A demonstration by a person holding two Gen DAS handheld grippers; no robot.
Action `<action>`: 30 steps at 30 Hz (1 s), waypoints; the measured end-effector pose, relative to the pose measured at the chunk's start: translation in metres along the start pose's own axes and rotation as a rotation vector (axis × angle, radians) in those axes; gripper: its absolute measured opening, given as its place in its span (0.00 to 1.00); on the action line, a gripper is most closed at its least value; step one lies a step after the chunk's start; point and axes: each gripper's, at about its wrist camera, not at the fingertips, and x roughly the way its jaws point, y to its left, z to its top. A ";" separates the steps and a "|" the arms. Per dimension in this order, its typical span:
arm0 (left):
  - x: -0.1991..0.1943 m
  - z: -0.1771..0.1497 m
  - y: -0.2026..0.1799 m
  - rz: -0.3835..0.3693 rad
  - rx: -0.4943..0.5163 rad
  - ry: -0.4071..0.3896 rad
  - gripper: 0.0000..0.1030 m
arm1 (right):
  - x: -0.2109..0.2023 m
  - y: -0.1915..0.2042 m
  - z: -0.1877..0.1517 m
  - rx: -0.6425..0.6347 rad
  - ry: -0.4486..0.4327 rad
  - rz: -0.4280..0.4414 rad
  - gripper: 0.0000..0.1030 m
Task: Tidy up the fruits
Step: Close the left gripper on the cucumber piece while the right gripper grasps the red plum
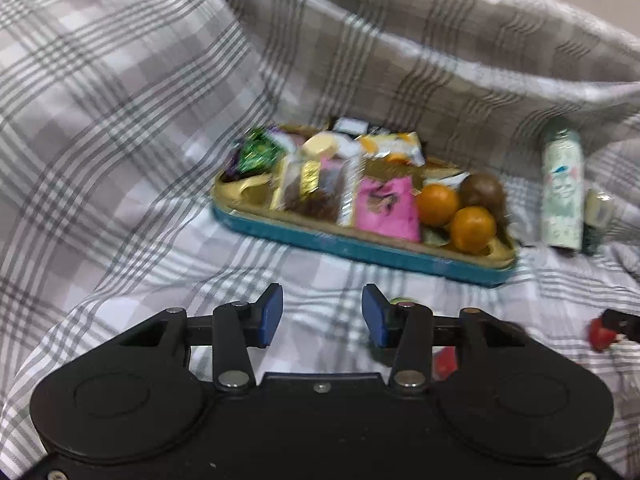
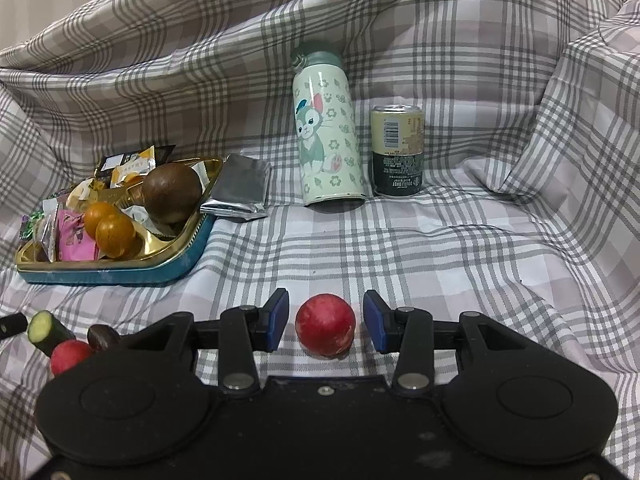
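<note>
Right wrist: can (image 2: 397,151) reads "DOUBLESHOT", inverted.

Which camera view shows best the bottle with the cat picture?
The right wrist view: there the cat-print bottle stands sharp and whole, from lid to base, beside a drink can. In the left wrist view the same bottle sits near the right edge, blurred, so its cat picture is hard to read.

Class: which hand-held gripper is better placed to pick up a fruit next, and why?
Right. The right hand-held gripper already has the red fruit between its open fingers; the left hand-held gripper frames only cloth.
</note>
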 end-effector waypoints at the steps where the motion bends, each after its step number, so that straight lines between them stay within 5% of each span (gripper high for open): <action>1: -0.004 0.000 -0.002 -0.031 0.010 -0.020 0.51 | 0.000 0.000 -0.001 -0.004 0.002 0.000 0.42; 4: -0.010 -0.001 -0.015 -0.082 0.074 -0.048 0.52 | 0.002 0.002 -0.002 -0.016 0.008 -0.008 0.42; 9: 0.006 -0.006 -0.031 0.002 0.165 0.007 0.56 | 0.002 0.002 -0.001 -0.011 0.009 -0.004 0.42; 14: 0.008 -0.002 -0.016 0.010 0.090 0.022 0.58 | 0.002 0.004 -0.002 -0.027 0.008 -0.002 0.42; 23: 0.024 0.002 0.015 0.176 -0.054 0.107 0.50 | 0.004 0.004 -0.003 -0.036 0.011 -0.018 0.42; 30: 0.002 0.005 0.012 0.117 -0.066 -0.016 0.50 | 0.007 0.005 -0.002 -0.039 0.019 -0.024 0.42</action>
